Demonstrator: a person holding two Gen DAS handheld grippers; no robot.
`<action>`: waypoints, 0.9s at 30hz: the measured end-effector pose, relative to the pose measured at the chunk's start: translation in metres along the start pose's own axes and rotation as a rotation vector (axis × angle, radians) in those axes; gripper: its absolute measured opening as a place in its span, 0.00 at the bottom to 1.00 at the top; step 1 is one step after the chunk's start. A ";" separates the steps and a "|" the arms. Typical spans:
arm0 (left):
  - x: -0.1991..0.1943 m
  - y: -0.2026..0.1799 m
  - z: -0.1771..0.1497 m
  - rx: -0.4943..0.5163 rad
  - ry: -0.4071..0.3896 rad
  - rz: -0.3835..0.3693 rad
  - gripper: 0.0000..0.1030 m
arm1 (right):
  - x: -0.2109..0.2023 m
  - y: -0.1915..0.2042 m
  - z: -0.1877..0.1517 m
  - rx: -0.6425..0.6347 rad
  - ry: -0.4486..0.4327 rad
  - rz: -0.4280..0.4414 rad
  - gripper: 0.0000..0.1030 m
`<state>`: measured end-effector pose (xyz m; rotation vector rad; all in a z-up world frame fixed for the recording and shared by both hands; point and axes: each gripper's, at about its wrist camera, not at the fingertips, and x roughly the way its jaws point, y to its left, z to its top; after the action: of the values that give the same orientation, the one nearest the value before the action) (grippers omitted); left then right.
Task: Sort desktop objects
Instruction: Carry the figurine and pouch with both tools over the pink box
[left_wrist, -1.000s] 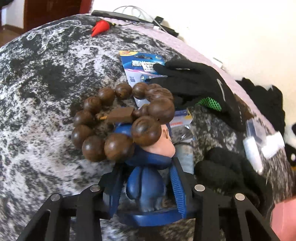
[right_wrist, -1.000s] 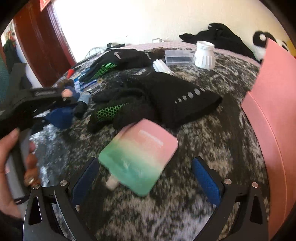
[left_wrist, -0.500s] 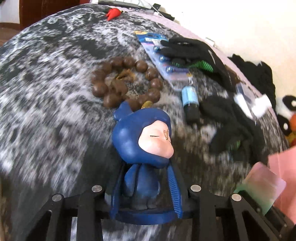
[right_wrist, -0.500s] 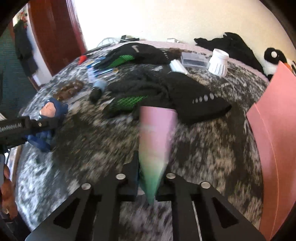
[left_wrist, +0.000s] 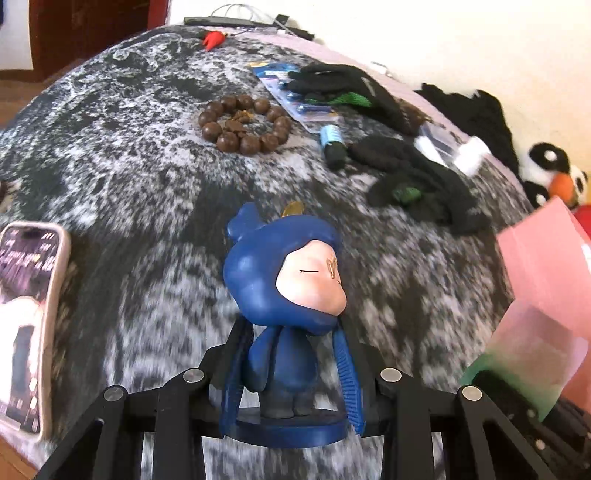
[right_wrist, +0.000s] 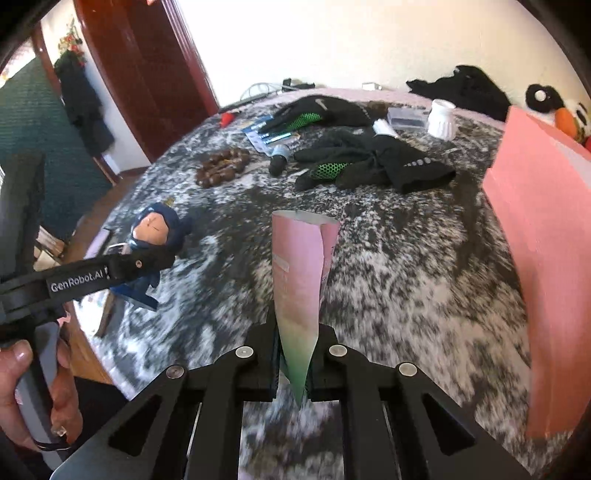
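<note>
My left gripper (left_wrist: 291, 373) is shut on a blue hooded figurine (left_wrist: 286, 280) and holds it above the grey mottled table (left_wrist: 129, 155). The figurine also shows in the right wrist view (right_wrist: 157, 236), in the left gripper, at the left. My right gripper (right_wrist: 293, 354) is shut on a pink-to-green pouch (right_wrist: 299, 273) that stands folded upward between its fingers. The pouch shows at the right edge of the left wrist view (left_wrist: 524, 354). A brown bead bracelet (left_wrist: 243, 123) lies on the table beyond the figurine.
A phone (left_wrist: 26, 310) lies at the left table edge. Black gloves (right_wrist: 369, 162), a battery pack (left_wrist: 295, 96), a small blue-capped bottle (left_wrist: 332, 142), a white cup (right_wrist: 441, 118) and a clear box (right_wrist: 406, 118) lie at the far side. A pink box (right_wrist: 543, 236) stands at the right.
My left gripper has lifted the figurine up and back from the bracelet. My right gripper has closed on the pouch, lifted it off the table and drawn back.
</note>
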<state>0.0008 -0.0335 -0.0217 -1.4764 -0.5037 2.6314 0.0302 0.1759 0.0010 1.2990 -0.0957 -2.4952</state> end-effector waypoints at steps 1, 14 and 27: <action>-0.008 -0.002 -0.004 0.008 -0.004 -0.002 0.37 | -0.008 0.001 -0.003 0.000 -0.007 -0.001 0.09; -0.096 -0.080 -0.041 0.179 -0.097 -0.086 0.37 | -0.133 -0.011 -0.041 0.035 -0.164 -0.032 0.09; -0.119 -0.233 -0.063 0.421 -0.121 -0.243 0.37 | -0.253 -0.094 -0.068 0.157 -0.337 -0.171 0.09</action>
<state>0.0964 0.1741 0.1200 -1.0638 -0.1123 2.4457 0.1963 0.3506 0.1404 0.9629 -0.2737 -2.8853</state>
